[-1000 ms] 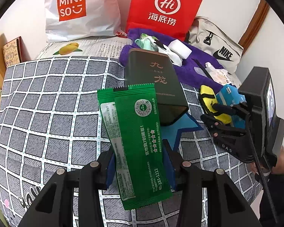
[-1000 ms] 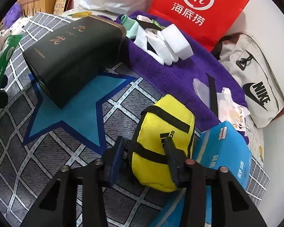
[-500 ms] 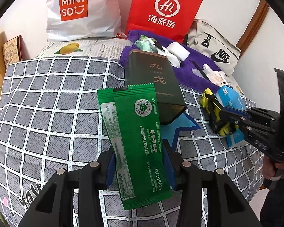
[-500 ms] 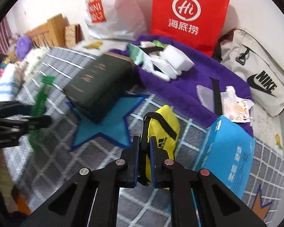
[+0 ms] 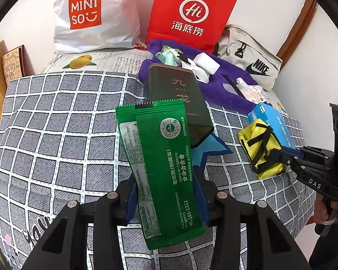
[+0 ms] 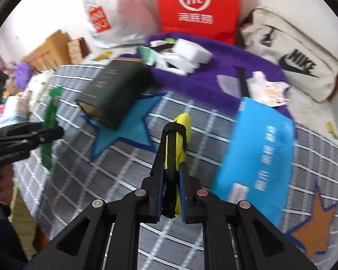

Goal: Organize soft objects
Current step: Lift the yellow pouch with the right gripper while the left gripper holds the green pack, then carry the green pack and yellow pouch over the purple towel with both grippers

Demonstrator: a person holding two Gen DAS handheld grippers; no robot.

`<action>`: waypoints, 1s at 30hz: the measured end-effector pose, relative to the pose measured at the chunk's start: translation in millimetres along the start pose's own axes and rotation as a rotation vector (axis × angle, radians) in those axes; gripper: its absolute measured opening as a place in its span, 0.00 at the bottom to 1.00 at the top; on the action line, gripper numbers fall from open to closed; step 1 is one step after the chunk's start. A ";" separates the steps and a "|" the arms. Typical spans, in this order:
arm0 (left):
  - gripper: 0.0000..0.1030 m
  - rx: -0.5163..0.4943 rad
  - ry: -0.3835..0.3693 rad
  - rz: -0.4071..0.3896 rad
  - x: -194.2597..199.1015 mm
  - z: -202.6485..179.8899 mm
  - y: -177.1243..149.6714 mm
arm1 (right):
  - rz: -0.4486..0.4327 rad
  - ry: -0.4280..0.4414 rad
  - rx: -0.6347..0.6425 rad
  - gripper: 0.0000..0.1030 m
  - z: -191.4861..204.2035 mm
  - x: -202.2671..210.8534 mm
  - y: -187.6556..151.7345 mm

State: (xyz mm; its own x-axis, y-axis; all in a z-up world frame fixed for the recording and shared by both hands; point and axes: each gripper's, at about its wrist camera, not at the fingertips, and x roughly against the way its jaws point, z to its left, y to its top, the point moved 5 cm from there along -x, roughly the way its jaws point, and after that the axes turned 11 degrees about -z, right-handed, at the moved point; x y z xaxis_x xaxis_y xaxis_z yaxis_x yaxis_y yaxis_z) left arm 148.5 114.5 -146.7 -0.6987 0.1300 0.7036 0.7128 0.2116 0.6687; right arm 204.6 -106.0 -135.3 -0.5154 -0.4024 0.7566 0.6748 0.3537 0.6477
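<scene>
My left gripper [image 5: 165,193] is shut on a flat green packet [image 5: 160,157] and holds it above the grey checked bedspread [image 5: 56,135]. My right gripper [image 6: 171,181] is shut on a small yellow pouch with black straps [image 6: 181,132], lifted off the bed. In the left wrist view the pouch [image 5: 261,148] hangs from the right gripper [image 5: 288,157] at the right, in front of a blue packet [image 5: 275,123]. The left gripper with the green packet [image 6: 49,121] shows at the left of the right wrist view.
A dark green box [image 5: 178,103] lies on a blue star patch [image 6: 124,126]. A purple towel [image 6: 214,72] holds white and mint items. The blue packet [image 6: 259,153] lies right. White [image 5: 90,15], red [image 5: 189,13] and Nike [image 5: 252,60] bags stand behind.
My right gripper closed on the yellow pouch, lifted it off the bed and swung it up and to the right. The left gripper and green packet have stayed in place.
</scene>
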 end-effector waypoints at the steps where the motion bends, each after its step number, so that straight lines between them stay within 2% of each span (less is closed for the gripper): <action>1: 0.40 0.000 -0.002 0.001 -0.8 -0.4 -0.3 | 0.011 0.000 0.005 0.15 -0.5 -2.7 -0.7; 8: 0.40 0.001 -0.001 0.007 -3.4 -0.2 -0.2 | 0.049 0.033 -0.021 0.15 -2.7 -29.5 -0.8; 10: 0.40 0.001 -0.003 0.002 -2.1 -0.4 1.4 | 0.033 0.039 -0.013 0.11 -1.8 -31.9 0.1; 16: 0.40 -0.014 -0.013 -0.029 5.4 -4.1 13.3 | -0.026 0.064 0.012 0.11 3.0 -11.9 8.4; 30: 0.40 -0.048 -0.020 -0.078 18.6 -21.1 50.2 | -0.105 0.073 -0.076 0.11 -21.5 17.5 33.1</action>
State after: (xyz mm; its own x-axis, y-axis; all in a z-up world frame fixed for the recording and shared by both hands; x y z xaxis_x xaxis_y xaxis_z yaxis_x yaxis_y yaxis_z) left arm 172.6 107.1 -95.0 -0.7526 0.1339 0.6447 0.6582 0.1756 0.7320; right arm 229.3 -119.4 -102.6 -0.5472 -0.4947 0.6751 0.6590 0.2426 0.7119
